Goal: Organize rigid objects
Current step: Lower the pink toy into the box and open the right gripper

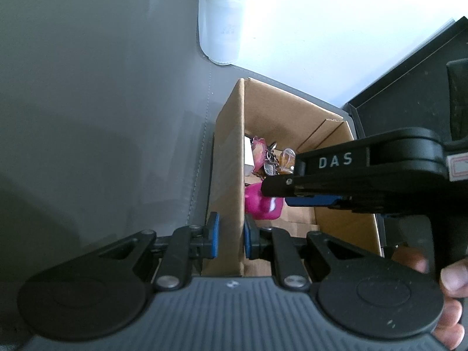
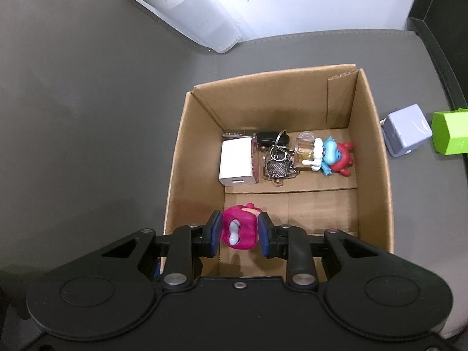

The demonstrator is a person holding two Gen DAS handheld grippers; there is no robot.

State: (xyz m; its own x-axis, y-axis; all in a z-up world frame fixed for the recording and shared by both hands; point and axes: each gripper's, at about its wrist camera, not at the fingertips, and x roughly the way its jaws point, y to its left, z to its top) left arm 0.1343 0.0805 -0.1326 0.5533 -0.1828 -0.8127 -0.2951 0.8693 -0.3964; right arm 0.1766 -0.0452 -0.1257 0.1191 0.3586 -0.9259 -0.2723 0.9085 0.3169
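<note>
Right tongs [image 2: 239, 232] clasp the pink toy [image 2: 240, 229] inside the cardboard box [image 2: 371, 158], left tongs [image 1: 231, 235] pinching its wall.

Hidden and cut-off parts

The cup [image 1: 223, 17] is cropped at the top edge; the pink toy [image 1: 259, 204] is partly hidden by the right gripper [image 1: 292, 190].

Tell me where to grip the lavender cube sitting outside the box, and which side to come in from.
Grip the lavender cube across its two flat opposite side faces, coming down from above. It sits on the grey mat, tilted, between the cardboard box wall and the green block, so a sideways approach looks cramped. The right gripper must first release the pink toy.
</note>
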